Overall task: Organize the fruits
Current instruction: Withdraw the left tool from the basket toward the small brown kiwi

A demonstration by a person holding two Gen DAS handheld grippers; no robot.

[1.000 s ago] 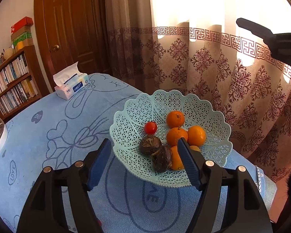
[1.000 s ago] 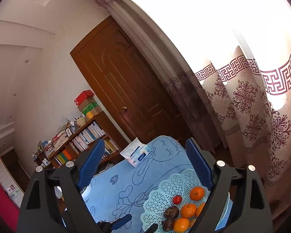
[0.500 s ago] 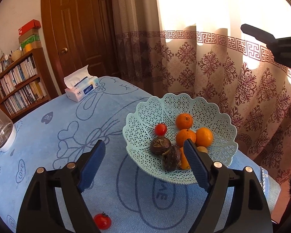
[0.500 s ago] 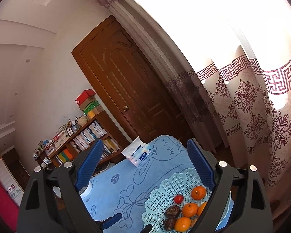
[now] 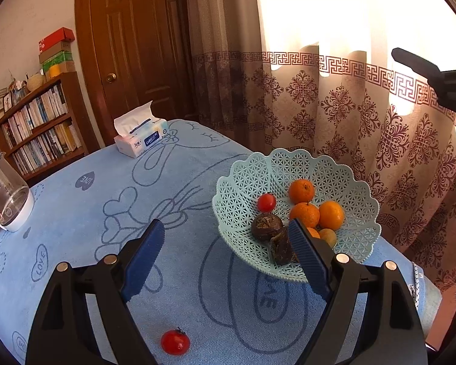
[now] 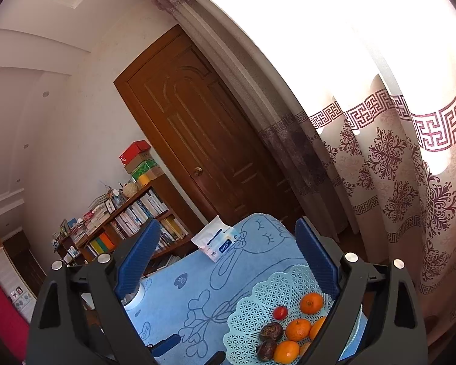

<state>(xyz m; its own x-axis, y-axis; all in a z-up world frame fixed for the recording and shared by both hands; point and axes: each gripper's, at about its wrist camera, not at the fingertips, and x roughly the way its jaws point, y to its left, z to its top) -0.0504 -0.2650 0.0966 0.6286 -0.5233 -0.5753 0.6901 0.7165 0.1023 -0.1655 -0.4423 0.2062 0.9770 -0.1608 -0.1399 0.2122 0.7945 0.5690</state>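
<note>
The left hand-held gripper [image 5: 225, 252], jaws just spread and empty, hangs above the loose round red tomato [image 5: 175, 342] on the blue cloth-covered surface [image 5: 76, 219], presumably to move it into the pale-green lattice plastic basket [image 5: 358, 243]

The left claw [image 5: 225, 237] has just opened wider, empty, drawing back so a tomato [image 5: 175, 342] shows below it.

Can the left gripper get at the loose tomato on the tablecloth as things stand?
Probably yes. The tomato lies alone on the blue tablecloth, below and between the left gripper's open, empty jaws, well clear of the basket. Nothing blocks it.
</note>
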